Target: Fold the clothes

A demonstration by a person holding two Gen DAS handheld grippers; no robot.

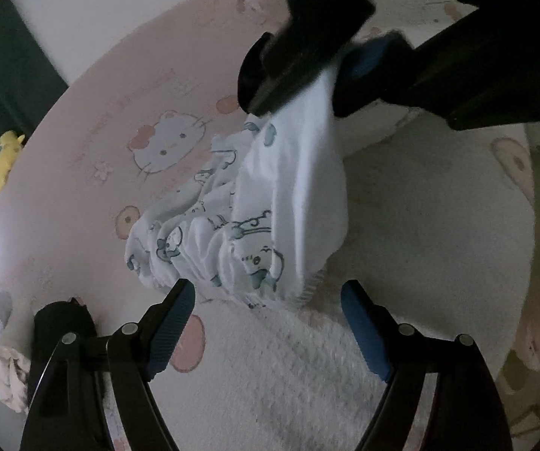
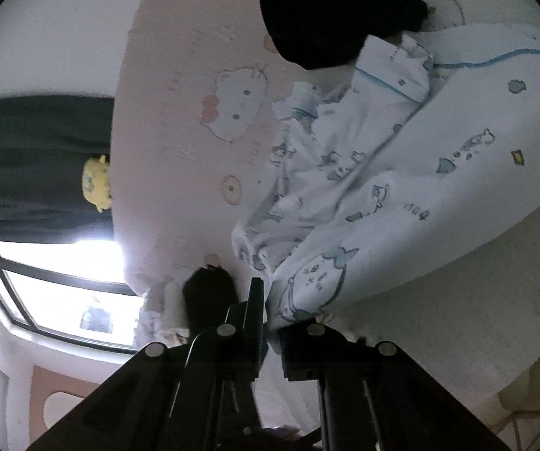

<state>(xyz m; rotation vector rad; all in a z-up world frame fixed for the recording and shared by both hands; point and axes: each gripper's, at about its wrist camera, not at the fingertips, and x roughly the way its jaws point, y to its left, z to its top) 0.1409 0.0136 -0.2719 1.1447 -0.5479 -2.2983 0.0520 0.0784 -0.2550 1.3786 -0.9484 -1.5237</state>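
Left jaws: apart, nothing between them; blue pads face each other across a wide gap.
Left gripper [image 1: 268, 293]: hovers above the bed, pointing at the lower edge of the garment.
Right jaws: closed together on a fold of the garment; cloth runs straight out from between the black fingers.
Right gripper [image 2: 270, 323]: seen from the left wrist view as a dark shape at the top, lifting the cloth by one end [image 1: 330, 86].
Garment [image 1: 292, 195]: white children's clothing printed with small blue-grey cartoon animals; one end raised in the right gripper, the remainder hanging down and bunched on the bed.
Garment detail: in the right wrist view a blue-piped edge [image 2: 390, 86] shows far from the jaws; the cloth spreads wide toward the right.
Towel [image 1: 307, 368]: white, fluffy, lying under and in front of the left gripper, touching the garment's lower edge.
Bed sheet [image 1: 112, 195]: pale pink with a cartoon cat print, beneath everything.
Black cloth [image 2: 330, 15]: dark item on the sheet beyond the garment.
Yellow plush toy [image 1: 3, 158]: at the bed's edge, well apart from the garment.
Window [image 2: 55, 293]: bright, beyond the bed.
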